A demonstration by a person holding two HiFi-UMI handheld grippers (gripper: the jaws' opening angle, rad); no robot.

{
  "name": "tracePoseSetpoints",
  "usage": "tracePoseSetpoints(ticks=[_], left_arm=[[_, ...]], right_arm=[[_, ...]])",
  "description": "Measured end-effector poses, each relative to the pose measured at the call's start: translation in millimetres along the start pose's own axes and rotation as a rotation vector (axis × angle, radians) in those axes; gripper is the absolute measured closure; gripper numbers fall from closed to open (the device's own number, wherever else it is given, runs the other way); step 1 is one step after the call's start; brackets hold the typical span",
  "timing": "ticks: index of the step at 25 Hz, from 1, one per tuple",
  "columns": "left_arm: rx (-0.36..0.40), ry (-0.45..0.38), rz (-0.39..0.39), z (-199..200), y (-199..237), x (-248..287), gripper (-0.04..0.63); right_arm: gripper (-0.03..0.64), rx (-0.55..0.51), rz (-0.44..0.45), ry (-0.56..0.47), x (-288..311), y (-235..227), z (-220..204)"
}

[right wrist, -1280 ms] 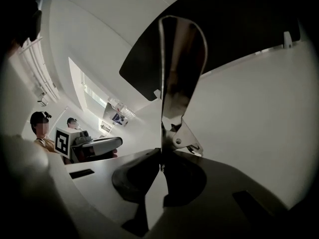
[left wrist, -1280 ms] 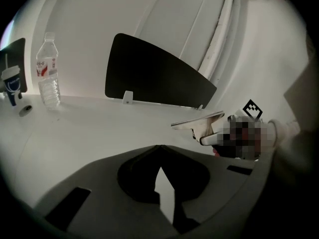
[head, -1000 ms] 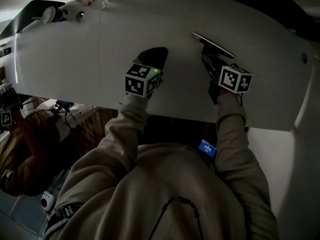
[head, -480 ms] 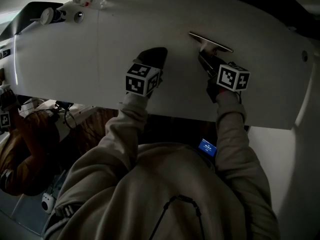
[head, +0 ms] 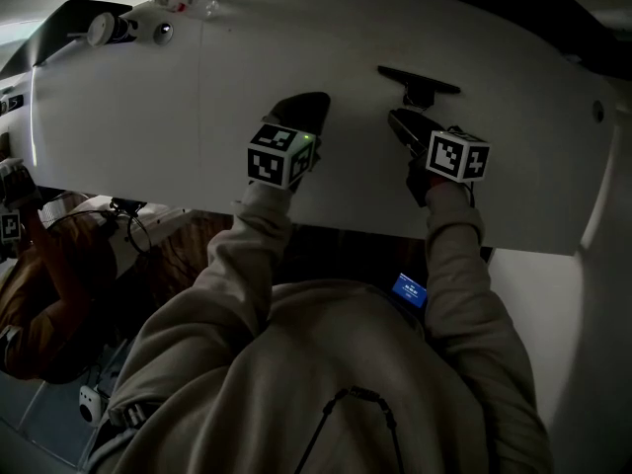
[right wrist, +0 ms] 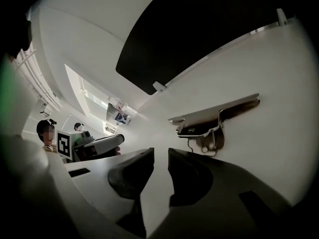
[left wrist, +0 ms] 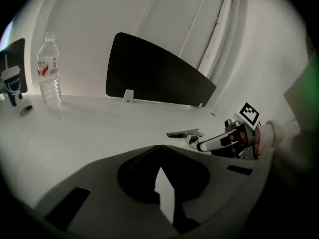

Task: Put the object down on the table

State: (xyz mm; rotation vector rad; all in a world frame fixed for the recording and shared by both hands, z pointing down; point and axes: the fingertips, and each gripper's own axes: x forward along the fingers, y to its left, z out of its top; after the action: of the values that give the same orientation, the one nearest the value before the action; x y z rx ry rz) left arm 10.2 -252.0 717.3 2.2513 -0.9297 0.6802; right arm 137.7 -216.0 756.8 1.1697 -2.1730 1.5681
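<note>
The object is a metal clamp-like clip (head: 419,79) with a long flat bar. It lies on the white table (head: 148,117), just beyond my right gripper (head: 400,121). In the right gripper view the clip (right wrist: 214,118) rests flat ahead of my right gripper (right wrist: 160,156), whose jaws stand slightly apart with nothing between them. My left gripper (head: 306,107) rests on the table to the left, its jaws meeting at the tips (left wrist: 158,147) and holding nothing. The left gripper view shows the clip (left wrist: 184,133) beside the right gripper (left wrist: 204,144).
A water bottle (left wrist: 49,69) and small items stand at the table's far left. A black panel (left wrist: 154,73) stands upright along the far edge. A person (head: 39,284) sits at the left, below the table's near edge.
The right gripper held the clip tilted above the table. Now the clip lies on the table and the gripper has let go and drawn back a little. The left gripper stayed still.
</note>
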Motion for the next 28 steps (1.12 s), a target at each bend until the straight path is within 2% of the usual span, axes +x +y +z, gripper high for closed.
tracePoseSetpoints(ticks=[2, 4, 7, 18, 28], left_arm=[[0.003, -0.006, 0.001, 1, -1, -2, 0.591], [0.009, -0.014, 0.0, 2, -3, -5, 0.591], [0.017, -0.027, 0.0, 7, -5, -11, 0.591], [0.055, -0.118, 0.005, 48, -21, -53, 0.591], [0.132, -0.26, 0.025, 127, -43, -122, 0.591]], right_arm=[[0.531, -0.021, 0.003, -0.013, -1, 6, 4], [0.595, -0.055, -0.014, -0.047, -6, 10, 10], [0.598, -0.084, -0.029, -0.118, -15, 17, 24], [0.598, -0.24, -0.061, -0.192, -49, 73, 56], [0.598, -0.391, -0.085, -0.331, -121, 151, 117]])
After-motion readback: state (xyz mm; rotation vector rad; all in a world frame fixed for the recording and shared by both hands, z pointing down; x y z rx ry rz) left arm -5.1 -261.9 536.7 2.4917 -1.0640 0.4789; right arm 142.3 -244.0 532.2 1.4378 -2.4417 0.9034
